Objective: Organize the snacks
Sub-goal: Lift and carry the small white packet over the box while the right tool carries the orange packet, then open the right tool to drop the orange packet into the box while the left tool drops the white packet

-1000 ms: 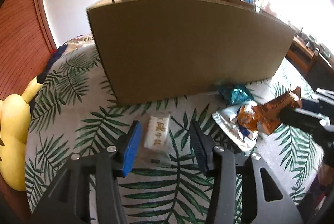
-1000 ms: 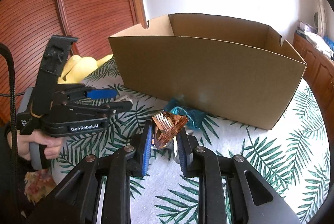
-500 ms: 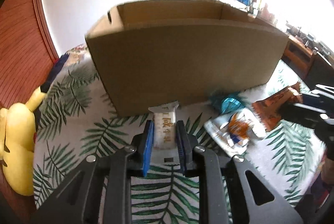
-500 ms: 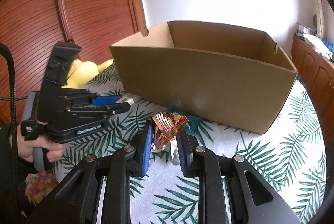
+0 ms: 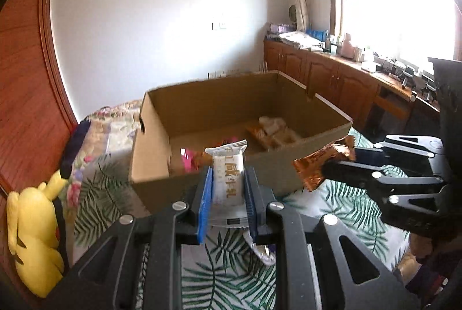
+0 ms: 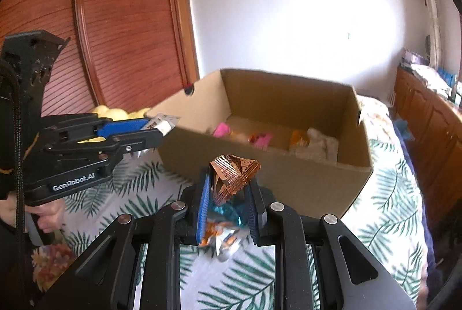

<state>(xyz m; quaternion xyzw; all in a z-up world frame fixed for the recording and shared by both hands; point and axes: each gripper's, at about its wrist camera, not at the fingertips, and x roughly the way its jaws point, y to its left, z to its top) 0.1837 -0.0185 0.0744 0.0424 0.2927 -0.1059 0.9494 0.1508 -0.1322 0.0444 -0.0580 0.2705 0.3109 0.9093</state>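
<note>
Left gripper (image 5: 228, 196) was clamped on a white bar (image 5: 228, 180), its blue pads pressed to the wrapper's long sides. That bar stood upright between the fingers, its crimped top at 12 o'clock, poking above the fingertips and overlapping the near wall of the box (image 5: 288, 162) in the left view. Right gripper (image 6: 228, 201) was closed on a copper packet (image 6: 232, 175), pinched low so that the crumpled top flared out above the pads. In the left view this packet (image 5: 323, 162) hung at 3 o'clock of the bar, level with the box's near rim.

Both snacks were held in the air, above the leaf-print cloth (image 6: 384, 211). From the right camera the box (image 6: 303, 180) lay at 12 o'clock, open-topped, with pink, orange and pale snacks scattered on its floor; much of the floor was bare. On the cloth under the right fingers lay a teal wrapper (image 6: 226, 210) and a silver-orange one (image 6: 223, 237).

At 9 o'clock of the left gripper sat a yellow plush (image 5: 34, 235), against a red-brown wooden wall. At 2 o'clock ran a wooden cabinet (image 5: 340, 81) under the window, well apart from the box.
</note>
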